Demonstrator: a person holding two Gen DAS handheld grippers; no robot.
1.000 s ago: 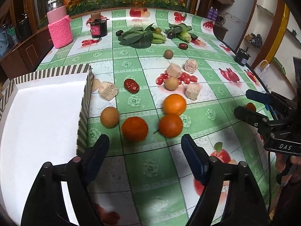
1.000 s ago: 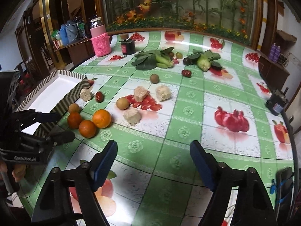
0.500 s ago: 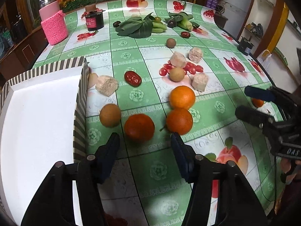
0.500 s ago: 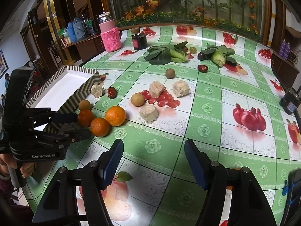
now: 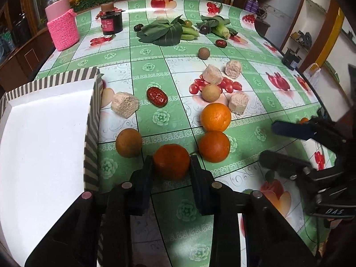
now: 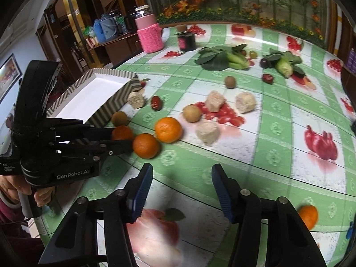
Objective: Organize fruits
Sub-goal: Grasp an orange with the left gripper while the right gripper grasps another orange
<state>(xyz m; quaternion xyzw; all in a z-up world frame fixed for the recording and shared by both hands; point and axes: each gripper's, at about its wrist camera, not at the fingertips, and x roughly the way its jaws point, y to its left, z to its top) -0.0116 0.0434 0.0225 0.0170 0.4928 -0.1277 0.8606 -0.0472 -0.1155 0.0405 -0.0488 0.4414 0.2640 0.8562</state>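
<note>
My left gripper (image 5: 171,166) is shut on a dark orange (image 5: 171,161) that rests on the table beside the striped white tray (image 5: 91,120). Two more oranges (image 5: 214,146) (image 5: 215,116) lie just right of it, and a brown round fruit (image 5: 129,142) lies to its left. In the right wrist view the left gripper (image 6: 115,139) holds that orange (image 6: 122,132) next to the tray (image 6: 111,109). My right gripper (image 6: 181,178) is open and empty above the table, right of the oranges (image 6: 145,145) (image 6: 168,129); it also shows in the left wrist view (image 5: 269,143).
Red dates (image 5: 156,96), a tan fruit (image 5: 211,92) and beige cubes (image 5: 124,104) lie mid-table. Greens (image 5: 164,31), corn (image 5: 221,30), a dark jar (image 5: 111,23) and a pink-sleeved jar (image 5: 62,29) stand at the back. A small orange (image 6: 308,217) lies near the front right edge.
My left gripper moved forward and down and closed its fingers around the dark orange. My right gripper moved slightly closer to the oranges and stayed open.
</note>
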